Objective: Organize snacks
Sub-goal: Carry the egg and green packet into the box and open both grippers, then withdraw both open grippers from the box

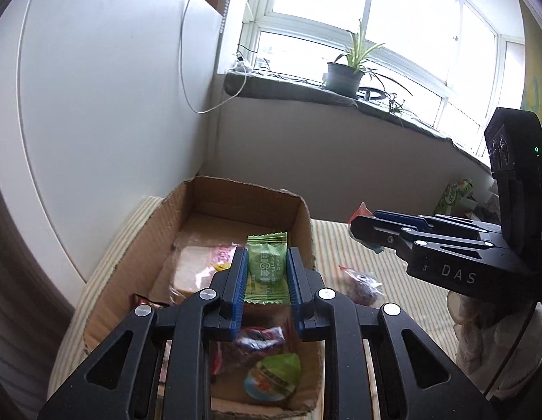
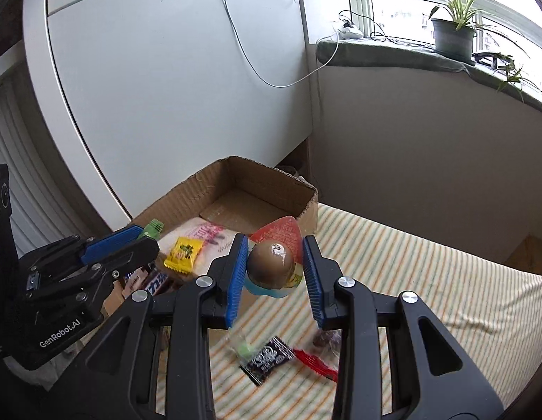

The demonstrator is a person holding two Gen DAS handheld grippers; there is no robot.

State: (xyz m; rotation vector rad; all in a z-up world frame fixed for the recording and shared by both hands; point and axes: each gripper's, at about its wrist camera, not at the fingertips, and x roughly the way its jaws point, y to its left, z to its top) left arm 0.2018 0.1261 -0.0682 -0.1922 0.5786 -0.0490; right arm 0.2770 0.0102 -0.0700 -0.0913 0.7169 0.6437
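Covering surface – striped cloth (image 2: 428,280), cardboard box (image 2: 257,189), windowsill w/ plant (image 2: 453,35)

A bed covered in a striped yellow-green sheet (image 2: 428,280) carries an open cardboard box (image 2: 236,189) toward 10 o'clock. At 6 o'clock on the sheet lie a black sachet (image 2: 267,360), a red wrapper (image 2: 314,362) beside it, a blurred green candy (image 2: 244,350) and a dark wrapped sweet (image 1: 362,285).
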